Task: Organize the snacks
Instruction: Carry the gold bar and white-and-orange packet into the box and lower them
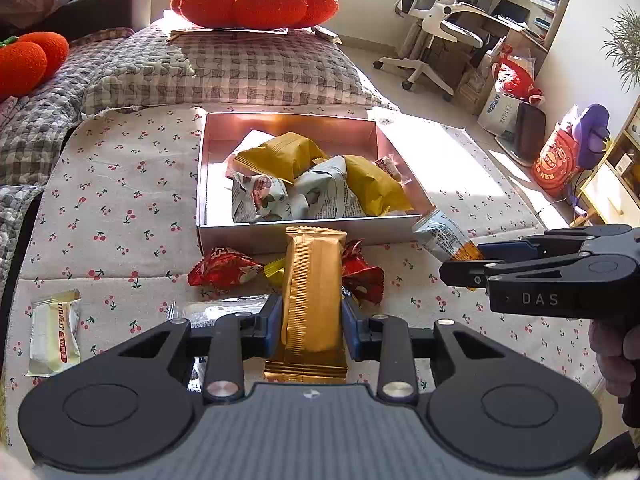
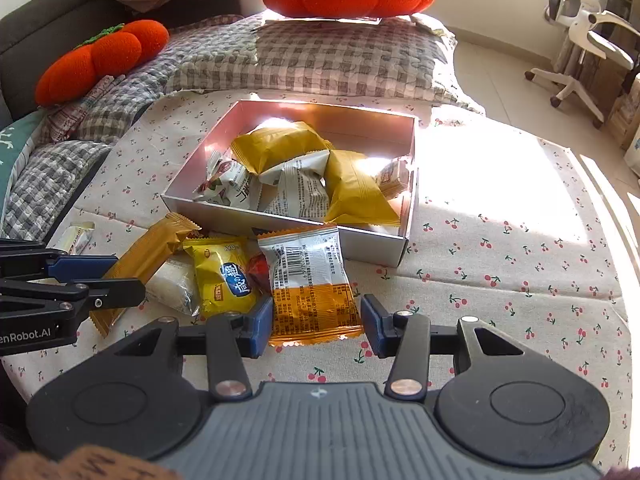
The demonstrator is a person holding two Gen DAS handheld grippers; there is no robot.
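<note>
While the left claw (image 1: 307,330) pinches a gold bar (image 1: 313,296) for boxing, the right claw (image 2: 316,326), spread, straddles a grey-orange packet (image 2: 310,280); box (image 2: 280,222) just ahead.

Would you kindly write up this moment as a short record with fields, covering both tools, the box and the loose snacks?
left tool: shut on the gold bar packet, its far end pointing toward the box
right tool: open, its fingers either side of the grey-and-orange packet, not yet gripping
box: open, silver, holds yellow and white packets
loose snacks: yellow packet, red wrapped snacks, white bar
surface: cherry-print cloth
</note>
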